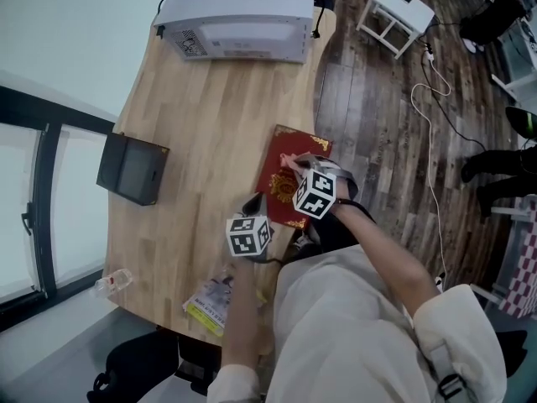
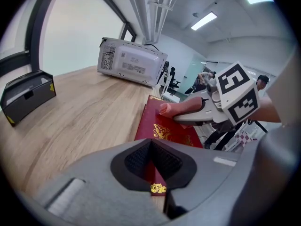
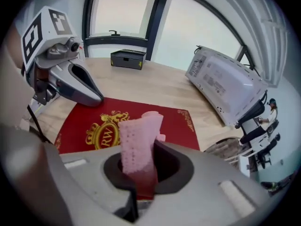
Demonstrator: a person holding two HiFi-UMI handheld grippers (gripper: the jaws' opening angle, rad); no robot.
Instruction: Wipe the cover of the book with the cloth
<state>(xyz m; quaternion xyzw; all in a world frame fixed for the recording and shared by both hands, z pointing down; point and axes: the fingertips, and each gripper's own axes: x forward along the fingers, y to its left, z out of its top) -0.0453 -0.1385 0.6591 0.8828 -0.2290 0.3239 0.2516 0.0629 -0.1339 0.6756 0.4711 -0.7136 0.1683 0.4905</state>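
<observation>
The book (image 1: 284,151) lay flat on the wooden table (image 1: 210,116), close to its right-hand edge and near the person. What a cover it had: deep red, with a gold crowned crest lettered "RW" in the middle and gold scrollwork in the corners, clear in the right gripper view (image 3: 181,126). It looked clean and a little glossy.

The right gripper (image 3: 141,173) had its jaws clamped on the cloth (image 3: 138,140), a pink, dimpled strip folded and sticking out past the tips. From the left gripper view that cloth (image 2: 181,108) hung over the far half of the cover (image 2: 162,128); whether it touched the red surface was hard to tell.

The left gripper (image 2: 153,166) had its jaws drawn together with nothing between them, its tip (image 3: 94,98) down at the book's long edge, on the side away from the table's rim.

Further back sat a white microwave (image 1: 235,15), and off to the left a black box (image 1: 132,169), both well apart from the book.
</observation>
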